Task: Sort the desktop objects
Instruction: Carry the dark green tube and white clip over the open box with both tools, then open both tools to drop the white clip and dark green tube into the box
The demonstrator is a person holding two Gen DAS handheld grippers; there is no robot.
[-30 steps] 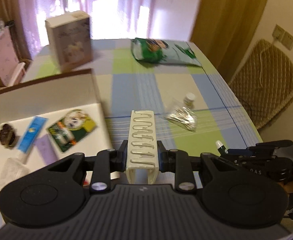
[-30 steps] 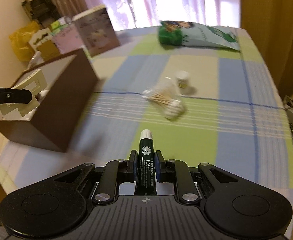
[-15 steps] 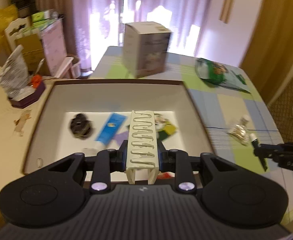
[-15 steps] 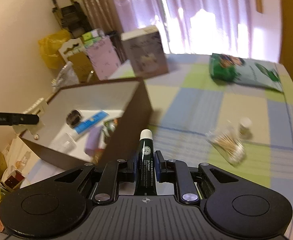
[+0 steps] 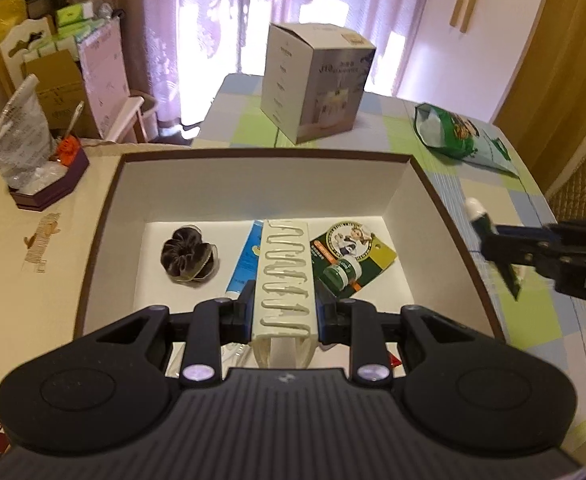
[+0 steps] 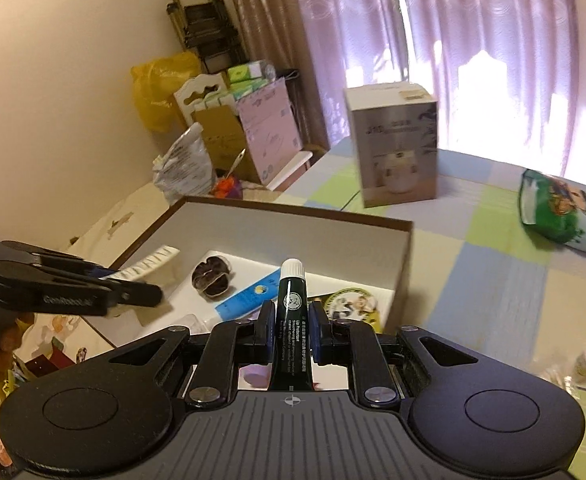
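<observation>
Two pinching grippers, left (image 5: 286, 312) on cream clip (image 5: 286, 276), right (image 6: 291, 334) on green tube (image 6: 291, 312), above box (image 5: 105, 216) with scrunchie (image 5: 188, 254), blue tube (image 5: 247, 258), carded jar (image 5: 351, 256).

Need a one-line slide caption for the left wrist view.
Left gripper holds a cream hair clip over the open brown box.

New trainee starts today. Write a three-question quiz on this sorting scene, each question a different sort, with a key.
1. True or false: the left hand-held gripper is shut on the cream ridged plastic hair clip.
2. What does the right hand-held gripper hold? A) blue squeeze tube B) dark green lip balm tube C) cotton swab pack
3. Fill in: the dark brown fabric scrunchie lies inside the brown-rimmed white cardboard ____.

Key: 1 true; 2 B; 3 box.
</observation>
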